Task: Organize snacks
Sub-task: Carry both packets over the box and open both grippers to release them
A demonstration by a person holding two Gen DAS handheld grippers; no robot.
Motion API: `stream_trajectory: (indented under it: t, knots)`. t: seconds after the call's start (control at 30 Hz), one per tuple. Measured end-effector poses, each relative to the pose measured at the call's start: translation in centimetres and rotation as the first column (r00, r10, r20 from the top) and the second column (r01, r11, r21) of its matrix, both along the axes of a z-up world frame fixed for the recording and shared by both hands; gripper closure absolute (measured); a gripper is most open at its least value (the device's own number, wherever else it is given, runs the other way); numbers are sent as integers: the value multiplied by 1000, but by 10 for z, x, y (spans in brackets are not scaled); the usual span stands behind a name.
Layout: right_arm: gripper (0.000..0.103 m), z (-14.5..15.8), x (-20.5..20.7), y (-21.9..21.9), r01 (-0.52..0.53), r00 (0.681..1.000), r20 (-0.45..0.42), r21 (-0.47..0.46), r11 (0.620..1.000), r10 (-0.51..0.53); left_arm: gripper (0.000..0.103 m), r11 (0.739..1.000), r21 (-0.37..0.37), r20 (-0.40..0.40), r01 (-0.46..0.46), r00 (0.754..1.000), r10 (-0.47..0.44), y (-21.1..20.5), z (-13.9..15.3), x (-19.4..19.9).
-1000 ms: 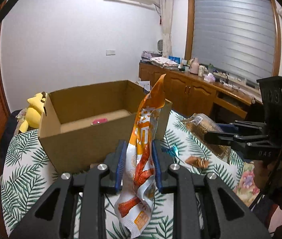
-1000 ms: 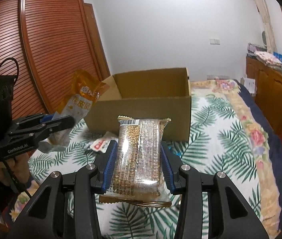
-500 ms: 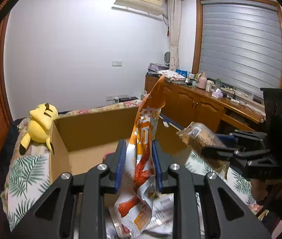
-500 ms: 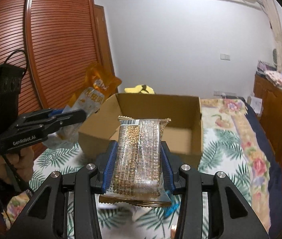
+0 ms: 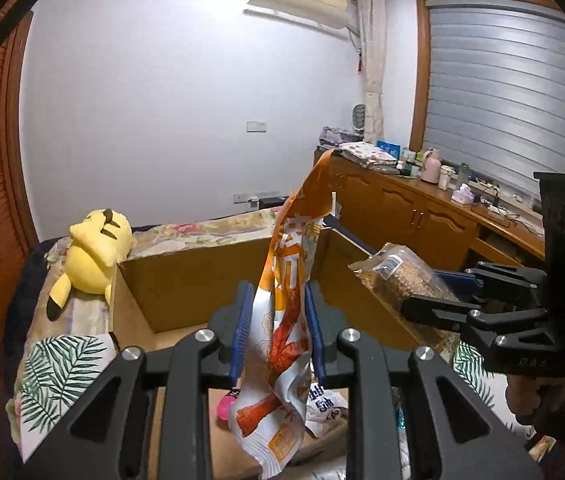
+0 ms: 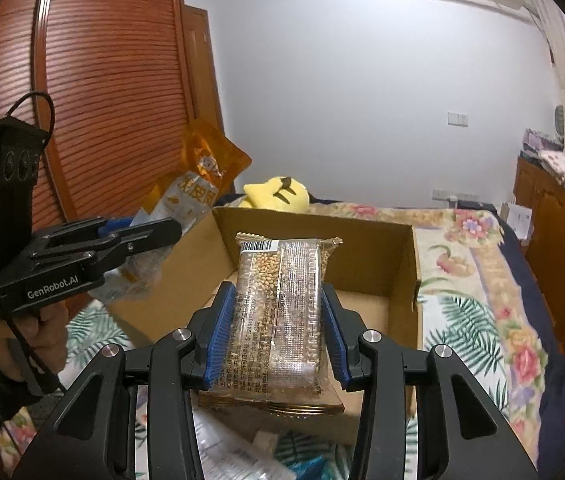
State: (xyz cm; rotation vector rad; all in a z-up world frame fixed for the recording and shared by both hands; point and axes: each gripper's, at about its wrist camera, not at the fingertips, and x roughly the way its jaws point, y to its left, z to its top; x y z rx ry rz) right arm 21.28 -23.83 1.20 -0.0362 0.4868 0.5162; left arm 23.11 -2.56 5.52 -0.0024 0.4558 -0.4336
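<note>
On the bed [image 6: 482, 280], both tools are gripping packets above the cardboard box [image 6: 398, 256]: the left tool [image 5: 276, 332] is clamping the limp orange snack bag [image 5: 286, 320], the right tool [image 6: 278, 332] the grain bar pack [image 6: 282, 304]; the bag is risking snagging the near rim.

L gripper [image 5: 276, 336] clamped on pouch, R gripper [image 6: 278, 336] on packet, both tilted slightly down

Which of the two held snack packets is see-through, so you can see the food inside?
The grain bar packet in the right gripper: its clear wrapper shows the puffed grains. The orange packet in the left gripper is opaque, printed foil.
</note>
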Motion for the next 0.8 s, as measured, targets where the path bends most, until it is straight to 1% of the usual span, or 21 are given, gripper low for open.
stream_trajectory:
  t: [0.23,0.47,0.57,0.67,0.73,0.8]
  knots:
    - [61,-15,24,7,5,999,-31,-12,1000,-5,79,999,24,-30,-24,999,25,-3,-17,19]
    - [61,-28,33,15,12,998,-53,-31,999,-14,77,997,51,-59,-51,997,54,-3,-33,28]
    - [61,-31,38,17,17,998,-64,-35,999,-19,75,997,50,-66,-57,996,60,-1,-36,30]
    - [59,-35,40,17,23,997,-74,-40,999,-26,68,997,56,-72,-60,995,64,1,-39,31]
    - [58,-38,40,17,27,996,-82,-35,999,-30,68,997,57,-83,-57,995,62,1,-43,32]
    - [58,-38,41,17,24,996,-87,-32,999,-27,67,997,45,-76,-65,995,69,4,-44,30]
